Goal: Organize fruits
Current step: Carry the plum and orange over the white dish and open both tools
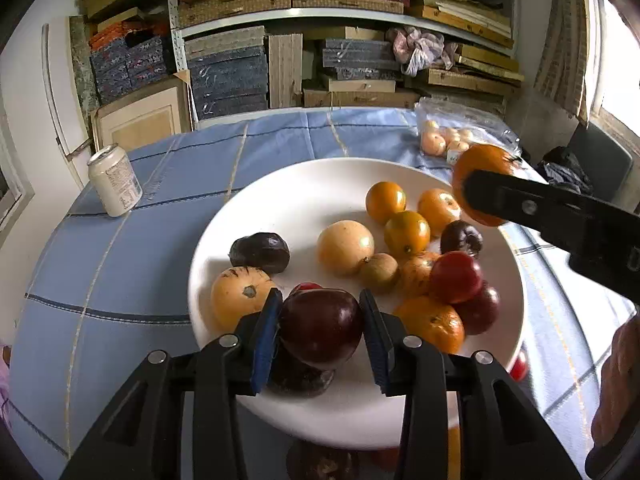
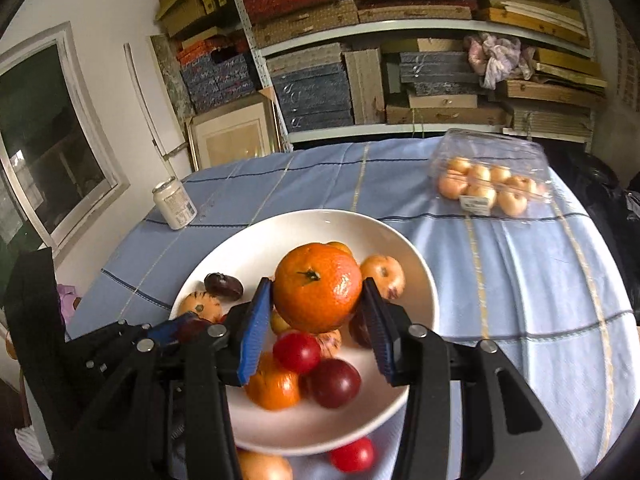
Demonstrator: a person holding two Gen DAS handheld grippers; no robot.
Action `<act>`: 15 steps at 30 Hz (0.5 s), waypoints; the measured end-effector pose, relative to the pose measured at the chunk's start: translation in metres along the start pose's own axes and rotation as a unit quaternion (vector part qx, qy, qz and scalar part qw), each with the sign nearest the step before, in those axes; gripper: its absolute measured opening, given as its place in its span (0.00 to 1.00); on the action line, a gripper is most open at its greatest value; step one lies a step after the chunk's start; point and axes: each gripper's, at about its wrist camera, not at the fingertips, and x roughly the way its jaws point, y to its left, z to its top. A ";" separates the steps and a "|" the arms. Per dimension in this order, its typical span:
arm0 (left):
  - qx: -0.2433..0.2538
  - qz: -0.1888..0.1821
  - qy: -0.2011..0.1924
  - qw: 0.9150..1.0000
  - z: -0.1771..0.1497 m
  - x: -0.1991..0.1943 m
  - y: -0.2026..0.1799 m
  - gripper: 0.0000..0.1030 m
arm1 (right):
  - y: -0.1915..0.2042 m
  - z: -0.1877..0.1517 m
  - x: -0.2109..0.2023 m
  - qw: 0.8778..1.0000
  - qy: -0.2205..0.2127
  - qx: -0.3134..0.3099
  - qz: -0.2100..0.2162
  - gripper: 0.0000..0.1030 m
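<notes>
While your left gripper [image 1: 320, 330] sits over the near rim of the white plate [image 1: 280, 184], its blue pads clamp a dark red plum [image 1: 320, 330] between them, one pad on each side of the fruit. Just ahead of that gripper and to its left lies a striped yellow-orange fruit [image 1: 240, 300]; beyond it, a dark purple one [image 1: 260, 252]. Ahead and slightly right you have a pale round fruit [image 1: 346, 246], then a cluster of small orange fruits [image 1: 406, 232] farther on. To the gripper's right, a mandarin [image 1: 432, 322] rests on the plate beside two red plums [image 1: 456, 276].

Your right gripper [image 2: 318, 308] is closed on an orange mandarin [image 2: 318, 286], stem end facing the camera, pads pressing its left and right flanks. It hangs above the plate [image 2: 420, 280], clear of the fruit below. Under and just behind it lie a bright red plum [image 2: 297, 351], a darker plum [image 2: 334, 382] and another mandarin [image 2: 274, 384]. To its left, the left gripper [image 2: 176, 328] shows with its dark plum.

Far ahead and right of the right gripper, a clear plastic box of pale fruits [image 2: 490, 178] stands on the blue-clothed desk [image 2: 520, 280]. Far ahead and left stands a white can [image 2: 175, 202]. Two fruits lie on the desk just below the plate's near rim: a red one [image 2: 354, 454] and an orange one [image 2: 266, 466].
</notes>
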 end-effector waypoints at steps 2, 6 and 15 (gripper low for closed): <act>0.001 0.002 -0.002 1.000 0.002 0.003 0.000 0.39 | 0.001 0.001 0.010 1.000 0.004 -0.003 -0.004 0.43; 0.000 -0.001 -0.003 1.000 0.006 0.009 0.000 0.39 | 0.002 -0.002 0.023 1.000 0.010 -0.008 -0.014 0.43; 0.005 0.003 -0.011 1.000 0.007 0.012 -0.003 0.40 | 0.001 -0.009 0.038 0.999 0.027 -0.016 -0.026 0.43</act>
